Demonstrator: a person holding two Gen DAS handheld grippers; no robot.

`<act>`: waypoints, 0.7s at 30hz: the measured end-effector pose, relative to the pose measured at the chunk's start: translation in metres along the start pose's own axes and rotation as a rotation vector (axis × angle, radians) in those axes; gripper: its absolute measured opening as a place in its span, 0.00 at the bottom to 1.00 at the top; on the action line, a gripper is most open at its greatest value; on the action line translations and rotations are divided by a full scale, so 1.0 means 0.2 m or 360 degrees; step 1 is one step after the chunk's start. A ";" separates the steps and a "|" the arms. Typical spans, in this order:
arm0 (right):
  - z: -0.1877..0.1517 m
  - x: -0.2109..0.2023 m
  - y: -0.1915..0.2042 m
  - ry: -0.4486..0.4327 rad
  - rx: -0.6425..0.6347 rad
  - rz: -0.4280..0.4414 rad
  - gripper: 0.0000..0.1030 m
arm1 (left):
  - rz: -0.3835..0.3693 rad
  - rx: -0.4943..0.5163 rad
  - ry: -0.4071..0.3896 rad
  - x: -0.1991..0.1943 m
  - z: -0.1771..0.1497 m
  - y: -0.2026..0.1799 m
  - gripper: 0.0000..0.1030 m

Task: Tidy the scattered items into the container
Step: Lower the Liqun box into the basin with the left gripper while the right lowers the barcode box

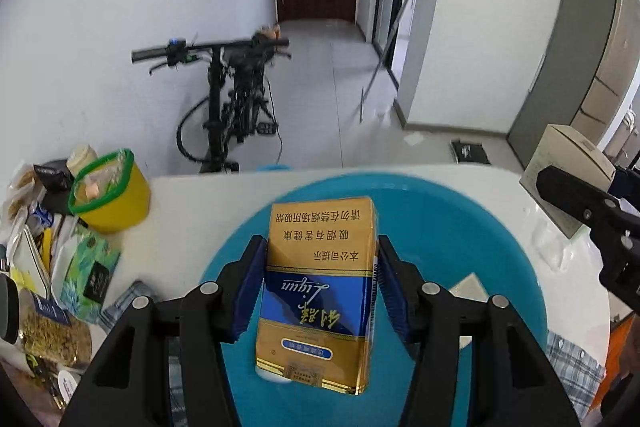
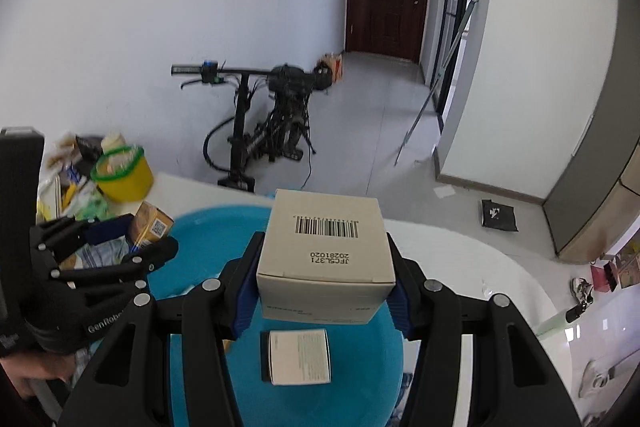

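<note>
My left gripper (image 1: 320, 259) is shut on a gold and blue cigarette pack (image 1: 316, 291), held above the blue basin (image 1: 472, 227). My right gripper (image 2: 325, 259) is shut on a white cardboard box (image 2: 326, 243) with a barcode, also over the blue basin (image 2: 224, 227). Inside the basin lies a small black and white box (image 2: 298, 357). In the right wrist view the left gripper (image 2: 132, 239) shows at the left with the cigarette pack (image 2: 152, 225) between its fingers. In the left wrist view the right gripper (image 1: 576, 203) and its white box (image 1: 568, 163) show at the right edge.
A yellow tub with a green rim (image 1: 110, 195) and a heap of snack packets (image 1: 72, 267) crowd the table's left side. The white round table (image 1: 192, 219) ends just beyond the basin. A checked cloth (image 1: 572, 367) lies under the basin. A folding bike (image 1: 236, 99) stands on the floor behind.
</note>
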State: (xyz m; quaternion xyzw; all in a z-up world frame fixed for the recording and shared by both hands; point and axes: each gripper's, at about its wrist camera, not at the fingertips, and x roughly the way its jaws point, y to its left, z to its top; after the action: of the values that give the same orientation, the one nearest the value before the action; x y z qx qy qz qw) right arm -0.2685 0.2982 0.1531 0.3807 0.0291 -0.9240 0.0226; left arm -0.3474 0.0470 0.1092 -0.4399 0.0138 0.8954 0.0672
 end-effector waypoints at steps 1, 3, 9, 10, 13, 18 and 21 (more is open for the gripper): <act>-0.01 0.02 0.00 0.0043 0.0000 0.0019 0.51 | -0.0001 0.0001 0.0050 0.02 -0.01 0.00 0.55; -0.04 0.07 -0.02 0.0168 0.0003 0.0100 0.51 | 0.0006 -0.0006 0.0095 0.05 -0.03 0.01 0.55; -0.15 0.19 -0.09 0.0396 0.0056 0.0234 0.51 | -0.0012 -0.0026 0.0224 0.10 -0.08 0.04 0.55; -0.16 0.19 -0.10 0.0414 0.0047 0.0220 0.51 | -0.0014 -0.0024 0.0240 0.11 -0.08 0.04 0.55; -0.18 0.20 -0.12 0.0445 0.0055 0.0201 0.51 | -0.0002 -0.0022 0.0260 0.13 -0.10 0.04 0.55; -0.16 0.18 -0.11 0.0423 0.0015 0.0174 0.51 | 0.0009 -0.0026 0.0236 0.12 -0.08 0.03 0.55; -0.14 0.18 -0.08 0.0421 -0.0015 0.0169 0.51 | 0.0002 -0.0030 0.0238 0.12 -0.06 0.03 0.55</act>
State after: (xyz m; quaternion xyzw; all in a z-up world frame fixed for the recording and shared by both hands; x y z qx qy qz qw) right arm -0.2755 0.3149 0.1080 0.5000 0.0159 -0.8631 0.0693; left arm -0.3533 0.0419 0.0814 -0.5063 0.0107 0.8601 0.0615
